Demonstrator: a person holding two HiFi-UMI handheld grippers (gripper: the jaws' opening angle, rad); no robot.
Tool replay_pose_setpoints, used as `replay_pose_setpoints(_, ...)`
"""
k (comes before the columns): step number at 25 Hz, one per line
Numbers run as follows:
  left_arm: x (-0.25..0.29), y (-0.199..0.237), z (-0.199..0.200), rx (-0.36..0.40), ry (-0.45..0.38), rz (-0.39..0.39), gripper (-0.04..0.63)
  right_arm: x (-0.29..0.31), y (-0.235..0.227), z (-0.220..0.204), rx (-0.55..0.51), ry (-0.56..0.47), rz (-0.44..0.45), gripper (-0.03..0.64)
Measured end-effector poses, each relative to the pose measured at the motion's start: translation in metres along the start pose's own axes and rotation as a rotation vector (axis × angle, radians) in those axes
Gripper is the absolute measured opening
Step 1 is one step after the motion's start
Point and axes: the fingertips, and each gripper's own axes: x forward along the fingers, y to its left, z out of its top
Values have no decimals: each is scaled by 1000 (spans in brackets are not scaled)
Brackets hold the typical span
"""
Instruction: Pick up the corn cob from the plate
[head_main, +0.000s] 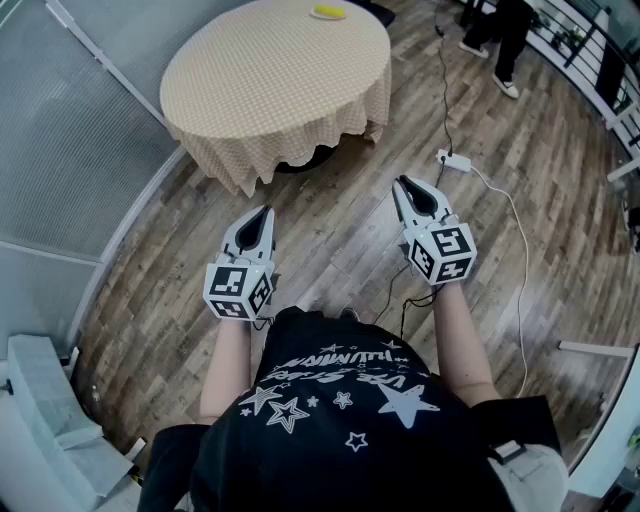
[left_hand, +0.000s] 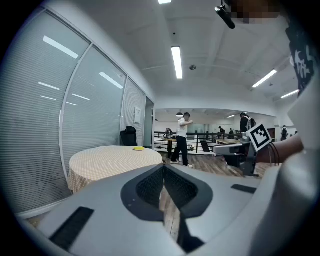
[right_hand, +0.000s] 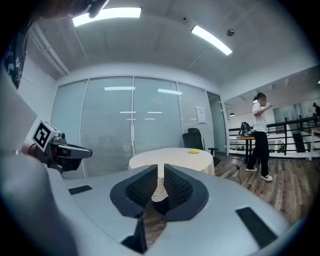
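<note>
Nearly level: left gripper (head_main: 267, 211), right gripper (head_main: 401, 182).

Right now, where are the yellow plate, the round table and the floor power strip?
yellow plate (head_main: 318, 13), head view, its left edge.
round table (head_main: 270, 80), head view, bare cloth top.
power strip (head_main: 455, 160), head view, white body.

head looks down — all share far table (head_main: 270, 80)

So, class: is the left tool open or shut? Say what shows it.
Shut. In the left gripper view, the left tool has its jaws meeting at the tips, with nothing between them.
</note>
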Motion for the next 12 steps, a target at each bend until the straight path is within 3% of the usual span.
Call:
replay_pose_setpoints(5, -8, 5, 10, 36, -20, 99, 9, -5, 11, 1, 3, -11, 22, 54)
replay_pose_setpoints(12, -19, 0, 4, 35, -7, 93, 9, -2, 38, -1, -13, -5, 103, 48)
